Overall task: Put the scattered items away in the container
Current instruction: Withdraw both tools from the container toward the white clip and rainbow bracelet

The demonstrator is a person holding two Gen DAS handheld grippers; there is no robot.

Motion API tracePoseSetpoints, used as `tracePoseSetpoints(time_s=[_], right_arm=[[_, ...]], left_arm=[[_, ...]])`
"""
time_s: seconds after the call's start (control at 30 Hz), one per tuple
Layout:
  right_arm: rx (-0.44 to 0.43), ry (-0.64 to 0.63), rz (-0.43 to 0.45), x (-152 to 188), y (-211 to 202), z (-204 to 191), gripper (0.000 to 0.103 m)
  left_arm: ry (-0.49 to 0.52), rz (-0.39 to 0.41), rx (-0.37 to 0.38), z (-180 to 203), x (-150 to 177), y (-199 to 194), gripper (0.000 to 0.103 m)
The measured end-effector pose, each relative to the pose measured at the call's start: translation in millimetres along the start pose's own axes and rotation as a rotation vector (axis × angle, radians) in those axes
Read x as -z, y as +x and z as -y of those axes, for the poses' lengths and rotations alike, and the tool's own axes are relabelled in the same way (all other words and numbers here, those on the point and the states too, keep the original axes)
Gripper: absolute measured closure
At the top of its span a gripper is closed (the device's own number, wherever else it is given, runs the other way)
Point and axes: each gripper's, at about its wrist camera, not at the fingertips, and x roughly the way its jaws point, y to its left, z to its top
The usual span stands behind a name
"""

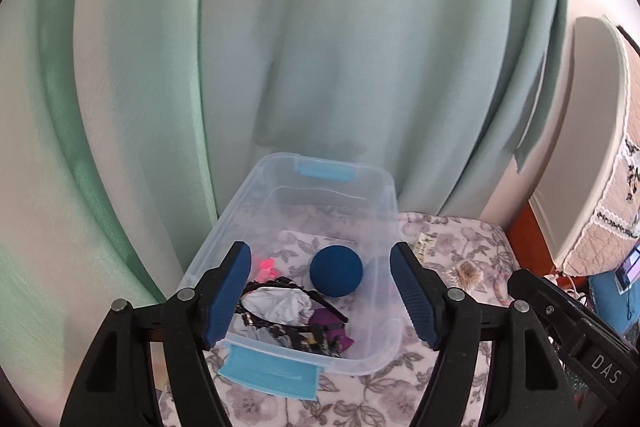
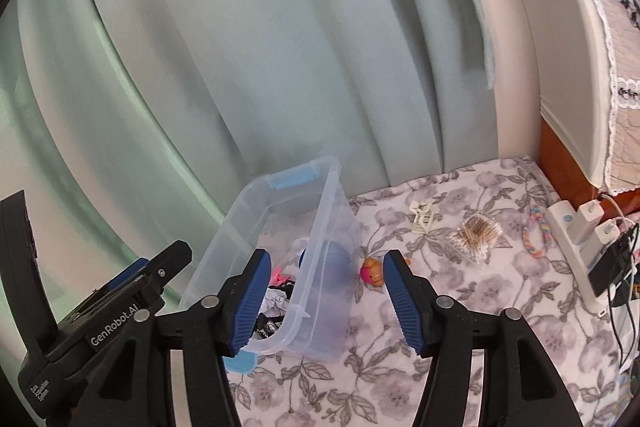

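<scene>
In the left wrist view, the left gripper [image 1: 320,293] stands wide apart and empty above the clear plastic container with blue latches [image 1: 386,205], where a dark blue ball [image 1: 336,271] lies between its fingers. In the right wrist view, the right gripper [image 2: 324,301] gapes empty too, the container's near corner between its fingers, a small pink and orange toy [image 2: 372,273] just beside its right finger, and a cream hair clip [image 2: 422,217] beyond.

Ball [image 1: 336,271] in bin [image 1: 390,195] (clip [image 2: 422,217] right, on bedspread [image 2: 460,307])
</scene>
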Motion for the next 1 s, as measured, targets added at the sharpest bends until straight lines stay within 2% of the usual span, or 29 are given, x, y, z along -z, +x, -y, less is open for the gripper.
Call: tracePoseSetpoints(time_s=[0.07,0.77,1.0], right_arm=[[0.005,0.011,0.014,-1.1,-7.5,7.3,0.039],[0.055,0.104,0.143,-11.6,-72.6,83.2,0.021],[0.079,0.108,0.157,-12.4,-81.5,104.5,0.017]], left_arm=[[0.005,0.005,0.006,7.0,-0.4,-4.6,0.023],[0.068,0.03,0.092,80.7,-2.7,-34.9,0.02],[0.091,0.023,0.119,103.8,0.5,-36.4,0.02]])
